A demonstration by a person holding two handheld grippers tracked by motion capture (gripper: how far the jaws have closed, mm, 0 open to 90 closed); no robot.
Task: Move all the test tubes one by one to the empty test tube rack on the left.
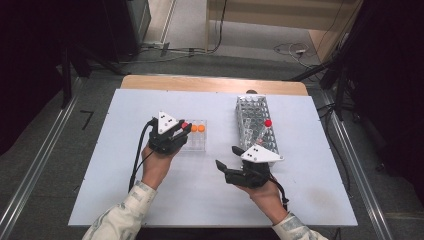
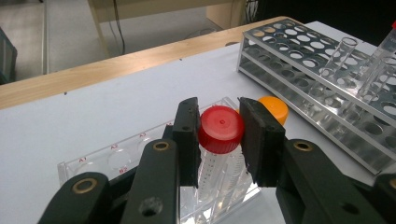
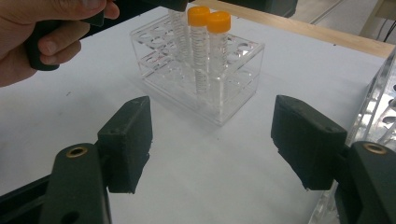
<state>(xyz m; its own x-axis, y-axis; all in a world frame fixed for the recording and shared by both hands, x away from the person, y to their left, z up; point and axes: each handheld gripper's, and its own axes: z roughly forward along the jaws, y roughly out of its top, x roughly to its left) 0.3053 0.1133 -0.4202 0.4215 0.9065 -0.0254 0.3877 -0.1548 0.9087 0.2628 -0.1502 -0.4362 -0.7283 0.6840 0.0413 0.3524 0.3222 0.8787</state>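
Observation:
A red-capped tube stands in a small clear rack, and my left gripper is shut on its cap, one pad on each side. From above, the left gripper sits at the rack's left end, with two orange-capped tubes just right of it. Those orange caps stand upright in the same rack in the right gripper view. My right gripper is open, its jaws wide apart over bare table. It points left toward the small rack.
A large metal tube rack lies to the right, holding a red-capped tube and some clear tubes. Its edge is close beside my right gripper. The white table ends in a wooden strip at the back.

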